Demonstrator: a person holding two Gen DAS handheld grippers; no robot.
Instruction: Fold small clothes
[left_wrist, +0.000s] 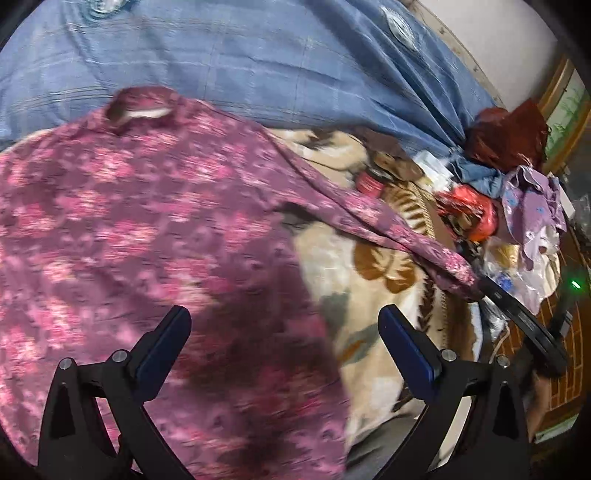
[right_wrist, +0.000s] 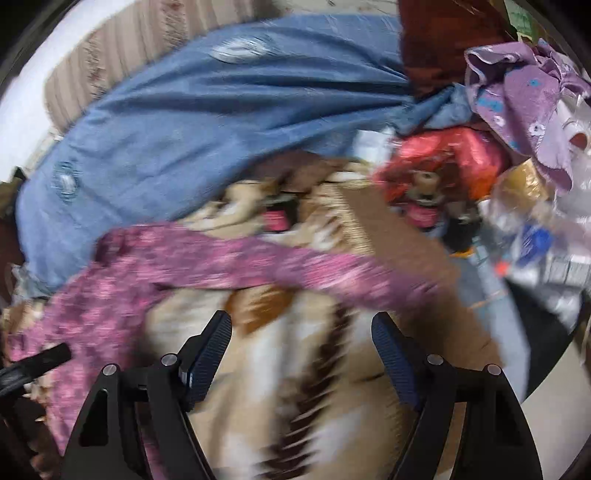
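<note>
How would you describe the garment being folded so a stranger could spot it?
Start at the blue sheet across the bed. Below it, on the beige leaf-patterned blanket, lies the floral shirt. It alone is spread out, magenta-pink, with a collar and one long sleeve.

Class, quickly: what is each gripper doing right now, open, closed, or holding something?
Left gripper: open, empty, above the pink floral patterned shirt.
Right gripper: open, empty, above the beige leaf-print blanket.

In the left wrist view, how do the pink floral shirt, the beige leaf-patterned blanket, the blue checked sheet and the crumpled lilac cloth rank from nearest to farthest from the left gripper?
1. Pink floral shirt: directly under the left gripper.
2. Beige leaf-patterned blanket: beside it, to the right.
3. Blue checked sheet and crumpled lilac cloth: top and far right; too close to call.
</note>
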